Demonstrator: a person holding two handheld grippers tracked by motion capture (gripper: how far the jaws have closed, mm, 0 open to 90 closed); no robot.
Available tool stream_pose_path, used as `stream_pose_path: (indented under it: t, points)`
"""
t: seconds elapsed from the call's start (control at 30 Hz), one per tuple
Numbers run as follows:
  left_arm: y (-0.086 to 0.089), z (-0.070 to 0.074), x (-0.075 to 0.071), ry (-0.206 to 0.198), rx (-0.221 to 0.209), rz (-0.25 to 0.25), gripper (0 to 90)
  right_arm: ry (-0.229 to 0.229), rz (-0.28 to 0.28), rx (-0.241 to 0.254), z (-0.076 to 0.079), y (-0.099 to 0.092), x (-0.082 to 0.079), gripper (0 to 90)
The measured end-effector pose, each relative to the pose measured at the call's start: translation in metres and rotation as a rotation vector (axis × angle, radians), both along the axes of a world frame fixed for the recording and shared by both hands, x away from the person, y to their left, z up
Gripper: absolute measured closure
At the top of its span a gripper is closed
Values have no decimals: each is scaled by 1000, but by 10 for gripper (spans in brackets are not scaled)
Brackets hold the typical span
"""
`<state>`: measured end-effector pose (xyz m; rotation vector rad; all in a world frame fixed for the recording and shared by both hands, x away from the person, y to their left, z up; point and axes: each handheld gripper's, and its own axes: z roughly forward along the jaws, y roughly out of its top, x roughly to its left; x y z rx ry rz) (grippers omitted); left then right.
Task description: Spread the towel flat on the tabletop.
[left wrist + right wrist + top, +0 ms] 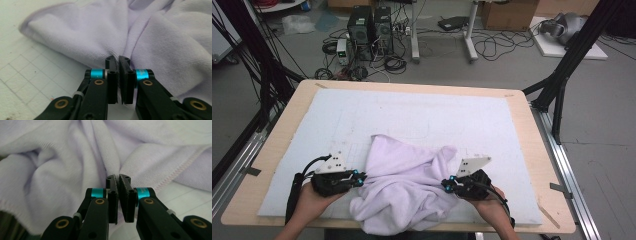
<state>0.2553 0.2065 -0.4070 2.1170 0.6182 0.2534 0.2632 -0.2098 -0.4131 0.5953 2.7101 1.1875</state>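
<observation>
The crumpled pale-lilac terry towel (404, 187) lies in a heap on the white gridded foam mat (422, 117) at the near edge of the light wooden counter (279, 150), midway between the two hands. The left gripper (361, 177) grips the left side of the heap and the right gripper (445, 185) the right side, a placement that suits drawing the cloth outward to spread it flat. Each pair of jaws is pressed together on a pinched fold of towel; in the gripper views the fabric gathers to a ridge at the jaw tips, though how much cloth lies between them is hard to judge. The towel is soft, thick-piled and deeply creased, with a stitched hem (175, 173) visible near the right gripper.
</observation>
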Motion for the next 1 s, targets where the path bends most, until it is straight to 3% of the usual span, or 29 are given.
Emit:
stream_pose_path:
  t: [0.07, 0.13, 0.23, 0.33, 0.4, 0.43, 0.57, 0.63, 0.67, 0.73, 0.77, 1.0]
  points:
    - [2, 4, 0, -5, -12, 0, 689, 12, 17, -4, 2, -2, -7, 847]
    - [4, 8, 6, -12, -26, 22, 625, 22, 28, 27, 8, -5, -9, 772]
    - [2, 7, 28, -11, -23, 61, 590, -15, -12, 69, 23, -8, -2, 654]
    - [-7, 1, 53, -6, -4, 105, 594, -58, -48, 71, 34, -2, 19, 560]
    - [-14, -6, 68, 4, 2, 146, 597, -77, -72, 33, 34, 6, 37, 515]
    - [-18, -9, 75, 9, 20, 161, 595, -88, -82, 37, 31, 9, 47, 492]
    - [-34, -23, 94, 39, 77, 217, 529, -51, -101, 4, 9, 24, 79, 461]
    - [-41, -32, 99, 74, 110, 188, 538, -44, -102, -50, -3, 31, 87, 493]
    - [-43, -33, 98, 39, 128, 182, 590, -40, -104, -83, -8, 32, 90, 524]
    - [-44, -32, 99, 58, 127, 156, 826, -12, -102, -114, -15, 31, 94, 734]
    - [-43, -30, 99, 50, 138, 156, 857, 3, -88, -103, -17, 28, 93, 851]
    - [-23, -11, 86, 17, 91, 183, 871, -25, -130, -55, -3, -4, 76, 870]
